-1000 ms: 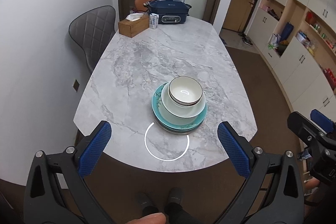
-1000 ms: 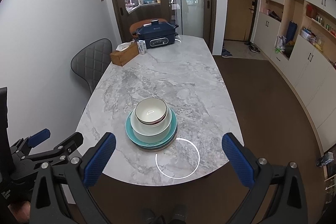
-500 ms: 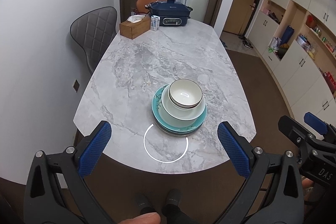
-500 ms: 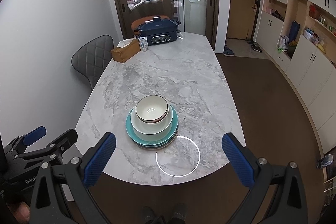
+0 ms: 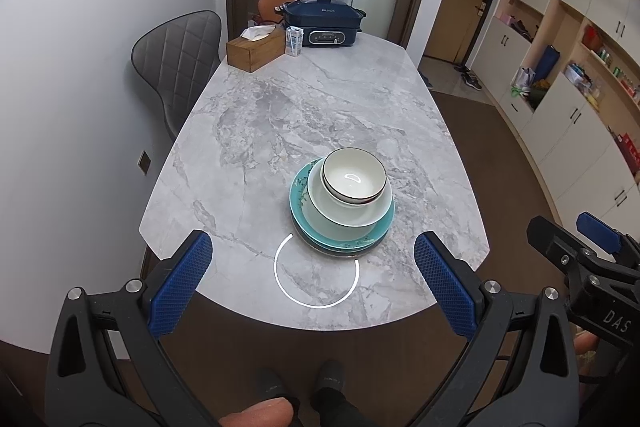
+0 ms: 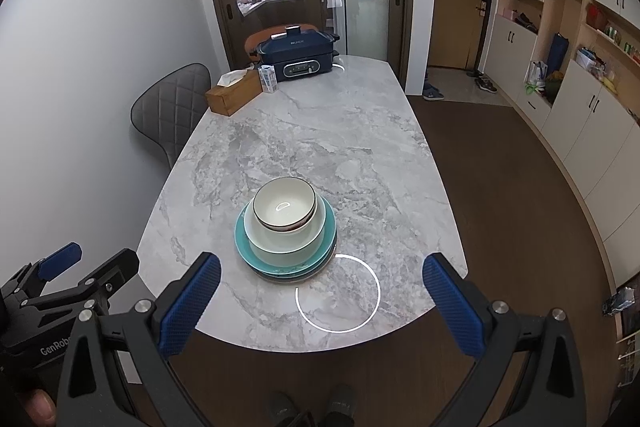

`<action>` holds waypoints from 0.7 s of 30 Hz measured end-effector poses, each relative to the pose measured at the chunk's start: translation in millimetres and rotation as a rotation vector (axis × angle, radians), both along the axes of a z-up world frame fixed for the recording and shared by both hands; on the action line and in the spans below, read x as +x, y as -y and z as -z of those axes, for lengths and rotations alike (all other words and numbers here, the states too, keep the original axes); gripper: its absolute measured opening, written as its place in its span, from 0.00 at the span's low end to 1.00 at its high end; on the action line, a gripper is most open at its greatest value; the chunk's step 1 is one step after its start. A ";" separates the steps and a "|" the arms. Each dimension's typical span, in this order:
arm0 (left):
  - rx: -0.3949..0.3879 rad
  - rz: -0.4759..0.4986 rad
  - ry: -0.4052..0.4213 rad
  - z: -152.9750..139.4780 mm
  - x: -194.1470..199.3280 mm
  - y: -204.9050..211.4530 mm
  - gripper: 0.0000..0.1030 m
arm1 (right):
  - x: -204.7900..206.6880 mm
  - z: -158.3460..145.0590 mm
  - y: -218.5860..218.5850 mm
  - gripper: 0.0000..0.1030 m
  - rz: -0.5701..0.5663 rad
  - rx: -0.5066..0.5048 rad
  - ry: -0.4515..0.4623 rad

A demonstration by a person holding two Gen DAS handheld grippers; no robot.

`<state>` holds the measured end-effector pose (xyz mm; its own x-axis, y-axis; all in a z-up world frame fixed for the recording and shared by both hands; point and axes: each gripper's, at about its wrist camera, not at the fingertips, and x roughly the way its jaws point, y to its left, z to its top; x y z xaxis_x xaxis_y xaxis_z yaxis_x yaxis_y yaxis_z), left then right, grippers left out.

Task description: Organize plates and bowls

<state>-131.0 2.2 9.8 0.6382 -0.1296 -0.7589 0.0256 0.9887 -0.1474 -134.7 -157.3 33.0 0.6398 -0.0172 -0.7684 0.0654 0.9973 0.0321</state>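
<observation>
Currently both the left gripper (image 5: 312, 277) and right gripper (image 6: 320, 301) hang spread wide and empty short of the table (image 5: 304, 107), where bowls (image 5: 354, 179) sit nested on plates (image 5: 340, 239) near its edge, fitting either a finished stack or one awaiting sorting.

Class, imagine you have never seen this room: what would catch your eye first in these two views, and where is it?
First, the stack of dishes near the near end of the marble table: a dark-rimmed white bowl nested in a larger pale bowl on teal plates. Next, the open left gripper and right gripper, blue pads spread wide, short of the stack. At the far end sits a navy cooker.
</observation>
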 end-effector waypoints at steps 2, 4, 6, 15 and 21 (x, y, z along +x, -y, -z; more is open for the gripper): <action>-0.002 -0.001 0.000 0.0 -0.4 0.1 1.00 | 0.3 0.2 0.2 1.00 -0.001 0.001 -0.002; 0.001 0.000 -0.001 0.1 -0.2 0.0 1.00 | 0.3 0.0 -0.4 1.00 -0.002 0.000 -0.002; -0.002 -0.001 -0.001 -0.3 -0.3 0.5 1.00 | 1.1 1.0 -0.4 1.00 -0.004 -0.001 -0.003; 0.000 -0.005 0.003 3.5 2.3 -5.1 1.00 | 1.6 2.8 1.0 1.00 -0.007 0.001 -0.002; -0.003 -0.004 -0.003 6.0 4.3 -6.6 1.00 | 2.6 4.8 2.1 1.00 -0.009 0.001 -0.005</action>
